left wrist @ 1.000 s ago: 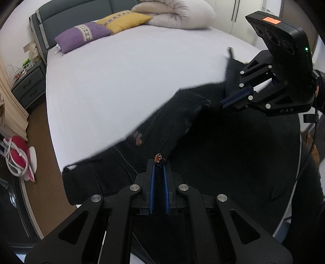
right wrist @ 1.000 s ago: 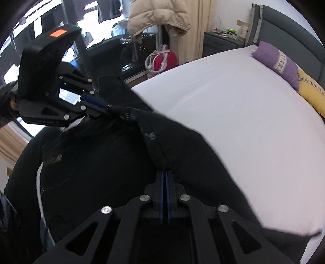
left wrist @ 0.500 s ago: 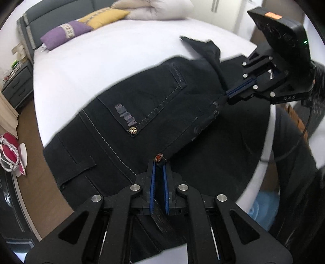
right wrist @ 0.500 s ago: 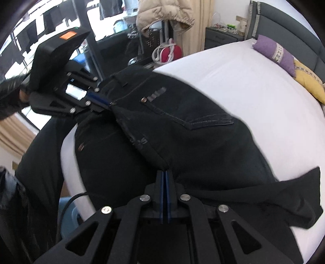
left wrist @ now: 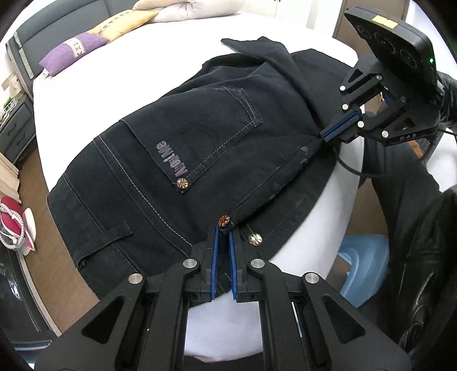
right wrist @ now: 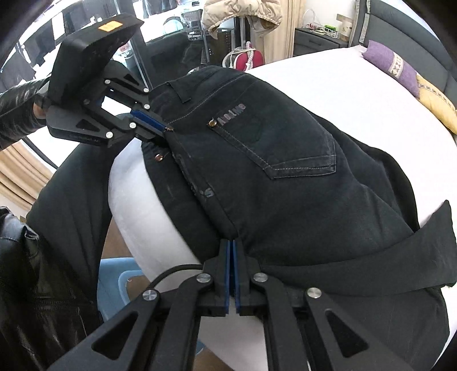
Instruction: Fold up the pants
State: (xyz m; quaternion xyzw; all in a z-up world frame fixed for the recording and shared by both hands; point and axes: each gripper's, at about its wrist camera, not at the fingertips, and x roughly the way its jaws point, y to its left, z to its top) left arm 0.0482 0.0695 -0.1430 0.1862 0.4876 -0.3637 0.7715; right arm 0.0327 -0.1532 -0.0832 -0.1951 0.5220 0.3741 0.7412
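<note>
While lying seat-up across the near corner of the white-sheeted bed (left wrist: pixel 120 74), the black denim pants (left wrist: pixel 200 148) are spreading out with the back pocket and its grey printed logo (left wrist: pixel 170 155) facing up, one dark leg panel (right wrist: pixel 371 256) folding over toward the middle of the mattress. Copper rivet buttons (left wrist: pixel 224 220) are showing along the waistband edge that is hanging just over the bed's edge. Left gripper (left wrist: pixel 223 237) is pinching the waistband at the rivet, blue pads narrowly apart with denim between them. Right gripper (right wrist: pixel 232 248) is clamping a bunched fold of the pants at the seat, pads almost touching around the cloth; in the left wrist view it is sitting at the far end of the waistband edge (left wrist: pixel 340 127). Both grippers are staying close to the bed edge, well apart from each other along the waistband. Person's black-trousered leg (right wrist: pixel 74 177) is standing just beside the mattress, with a blue plastic stool (left wrist: pixel 362 265) near it on the floor. Further out, a purple pillow (left wrist: pixel 72 52) and a yellow pillow (left wrist: pixel 125 22) are resting by the grey headboard (left wrist: pixel 54 22), a cream folded duvet (left wrist: pixel 182 10) next to them. Dark grey nightstand (left wrist: pixel 12 131) is sitting beside the bed, a red bag with white cord (left wrist: pixel 11 219) on the wooden floor.
</note>
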